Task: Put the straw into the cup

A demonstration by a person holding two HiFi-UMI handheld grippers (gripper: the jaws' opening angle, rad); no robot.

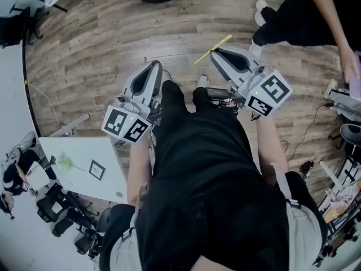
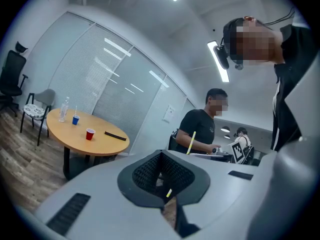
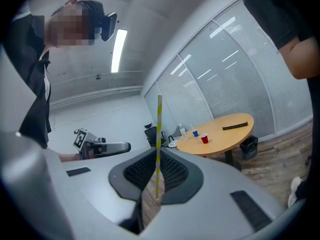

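Observation:
My right gripper [image 1: 215, 53] is shut on a yellow straw [image 1: 213, 49], which sticks out up-left over the wood floor. In the right gripper view the straw [image 3: 159, 134] stands upright between the closed pads. My left gripper [image 1: 154, 66] is held beside it at knee height, jaws together and holding nothing. Far off, a red cup [image 3: 204, 139] and a blue cup [image 3: 195, 133] stand on a round wooden table [image 3: 230, 130]. The left gripper view shows the same red cup [image 2: 90, 134], the blue cup [image 2: 75, 119], and the straw [image 2: 191, 143] off to the right.
A clear bottle [image 2: 63, 109] and a flat black item [image 2: 115, 135] share the round table. A second person in black [image 2: 200, 129] stands close on my right, with legs showing [image 1: 293, 16]. A white desk [image 1: 84, 168] lies at lower left, and chairs [image 2: 35, 111] stand by the table.

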